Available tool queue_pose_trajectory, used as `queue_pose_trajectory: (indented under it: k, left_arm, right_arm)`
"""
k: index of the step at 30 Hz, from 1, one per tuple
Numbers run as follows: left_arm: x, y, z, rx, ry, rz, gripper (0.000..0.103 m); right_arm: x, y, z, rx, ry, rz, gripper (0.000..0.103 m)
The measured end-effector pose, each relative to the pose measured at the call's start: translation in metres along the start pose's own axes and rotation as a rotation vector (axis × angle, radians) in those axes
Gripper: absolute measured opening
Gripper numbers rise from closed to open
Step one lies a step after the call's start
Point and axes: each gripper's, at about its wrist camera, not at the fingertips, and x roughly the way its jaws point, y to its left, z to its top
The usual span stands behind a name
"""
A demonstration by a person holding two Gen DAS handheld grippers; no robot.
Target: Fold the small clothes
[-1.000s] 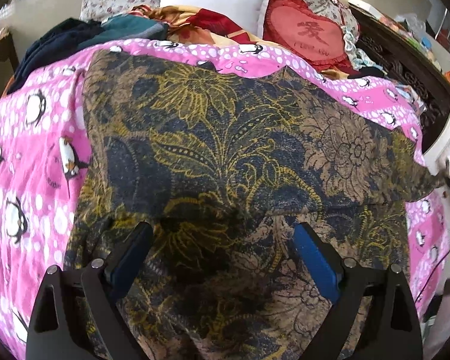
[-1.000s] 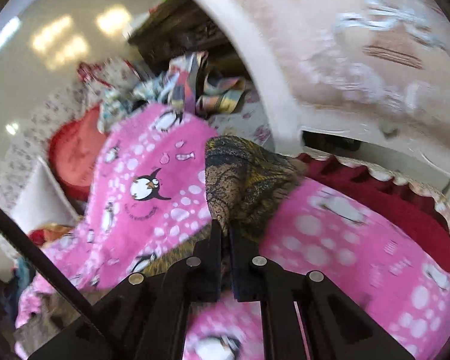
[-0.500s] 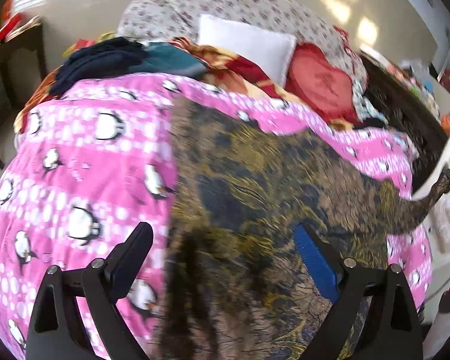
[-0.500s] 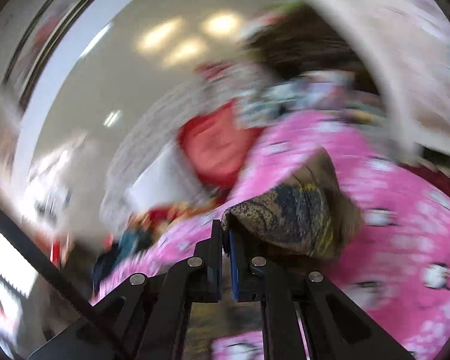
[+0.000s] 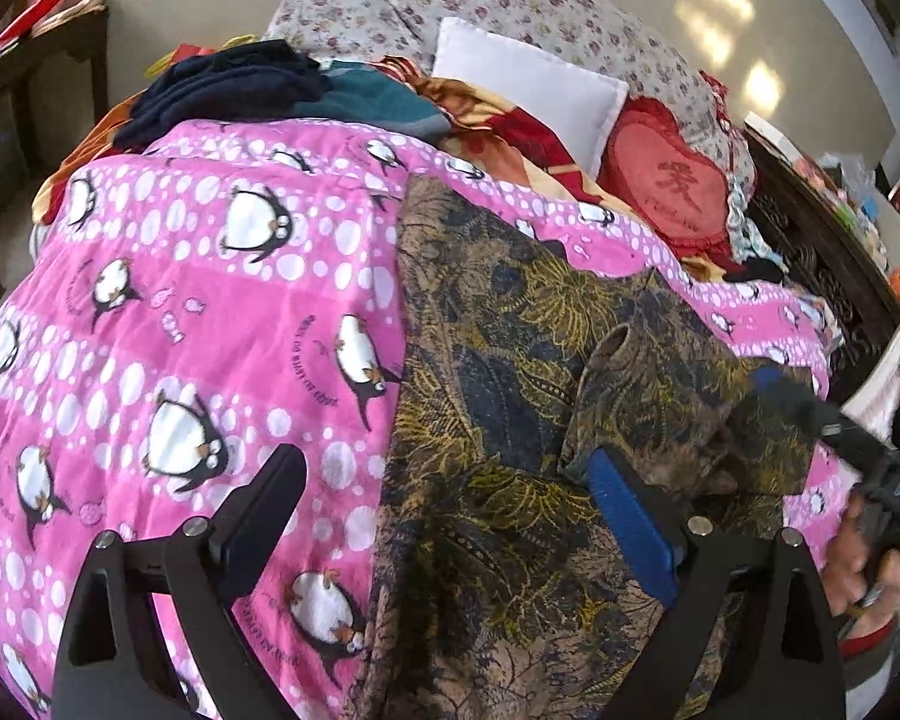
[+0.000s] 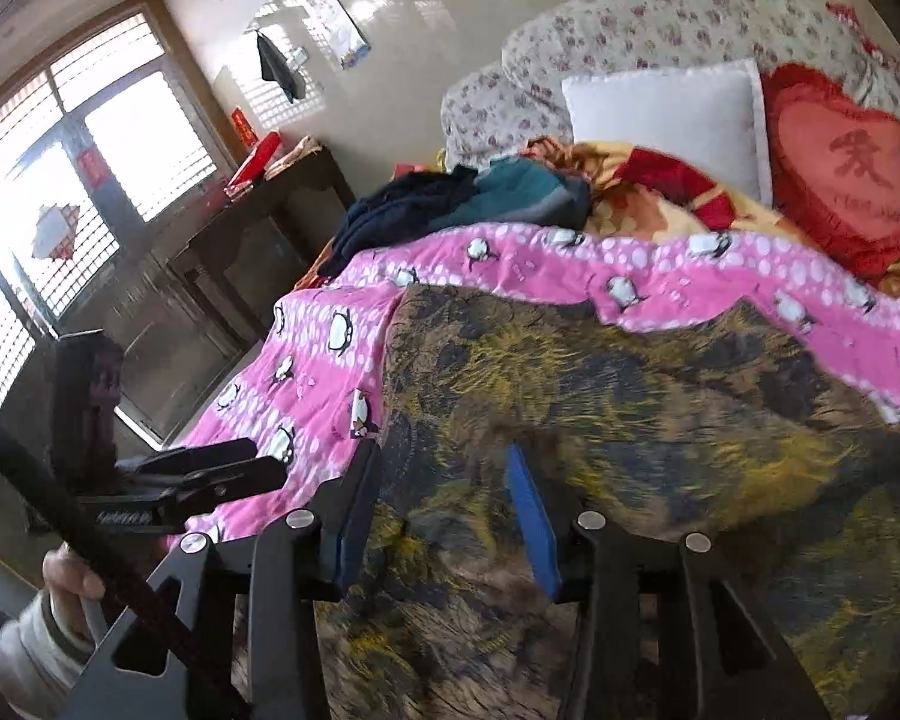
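Observation:
A dark floral garment (image 5: pixel 498 372) in brown, gold and navy lies spread on a pink penguin blanket (image 5: pixel 210 312). Its right side is folded over onto its body. My left gripper (image 5: pixel 441 459) hangs open over the garment's left edge, one finger above the blanket and the other above the cloth. In the right wrist view my right gripper (image 6: pixel 441 453) hovers low over the garment (image 6: pixel 630 396). Its jaws are opening and the cloth lies under them, not pinched. The left wrist view shows the right gripper (image 5: pixel 774 384) blurred at the far right, held by a hand (image 5: pixel 852 552).
At the bed's head are a pile of dark clothes (image 5: pixel 240 90), a white pillow (image 5: pixel 528 90) and a red heart cushion (image 5: pixel 672 186). A dark wooden table (image 6: pixel 258 228) stands left of the bed, and carved dark furniture (image 5: pixel 822 252) stands to its right.
My right gripper swung left across the bed with the garment's edge pinched, laid it over the garment and let go. My left gripper shifted left to the garment's left edge.

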Motion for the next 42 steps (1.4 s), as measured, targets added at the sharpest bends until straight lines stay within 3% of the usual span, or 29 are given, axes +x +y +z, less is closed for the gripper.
queue_pose_trajectory:
  k: [2, 7, 11, 15, 17, 18, 20, 24, 27, 31, 34, 36, 39, 42]
  left_arm:
    - [0.007, -0.007, 0.000, 0.011, 0.010, -0.011, 0.095]
    - [0.031, -0.039, 0.002, 0.065, 0.047, -0.076, 0.095]
    - [0.060, -0.072, 0.008, 0.132, 0.078, -0.057, 0.095]
    - [0.088, -0.095, 0.014, 0.157, 0.077, -0.034, 0.091]
    - [0.096, -0.101, 0.015, 0.169, 0.087, -0.028, 0.043]
    - [0.101, -0.105, 0.015, 0.176, 0.120, -0.030, 0.013]
    - [0.096, -0.103, 0.020, 0.157, 0.115, -0.054, 0.013]
    - [0.052, -0.092, 0.042, 0.160, -0.007, -0.078, 0.012]
    - [0.031, -0.071, 0.059, 0.153, -0.070, -0.013, 0.012]
    - [0.048, -0.031, 0.067, 0.090, -0.036, 0.082, 0.012]
    - [0.077, -0.011, 0.063, 0.056, 0.047, 0.071, 0.012]
    - [0.084, -0.007, 0.061, 0.044, 0.052, 0.063, 0.013]
    - [0.080, -0.004, 0.064, 0.034, 0.042, 0.072, 0.025]
    - [0.067, -0.001, 0.068, 0.022, 0.000, 0.097, 0.048]
  right_arm:
    - [-0.020, -0.014, -0.005, 0.030, -0.035, -0.032, 0.059]
    - [-0.074, -0.053, -0.025, 0.094, -0.071, -0.126, 0.061]
    - [-0.119, -0.083, -0.048, 0.143, -0.110, -0.241, 0.062]
    - [-0.148, -0.114, -0.066, 0.247, -0.134, -0.245, 0.066]
    - [-0.157, -0.123, -0.074, 0.271, -0.134, -0.260, 0.066]
    - [-0.159, -0.126, -0.076, 0.276, -0.132, -0.267, 0.066]
    - [-0.166, -0.131, -0.080, 0.289, -0.137, -0.278, 0.066]
    - [-0.170, -0.137, -0.077, 0.304, -0.161, -0.287, 0.067]
    - [-0.164, -0.135, -0.070, 0.295, -0.172, -0.295, 0.067]
    - [-0.138, -0.133, -0.058, 0.298, -0.173, -0.287, 0.067]
    - [-0.113, -0.135, -0.051, 0.305, -0.155, -0.318, 0.067]
    - [-0.091, -0.137, -0.045, 0.282, -0.127, -0.373, 0.067]
    - [-0.068, -0.138, -0.042, 0.239, -0.052, -0.489, 0.066]
    - [-0.070, -0.123, -0.038, 0.174, -0.001, -0.575, 0.065]
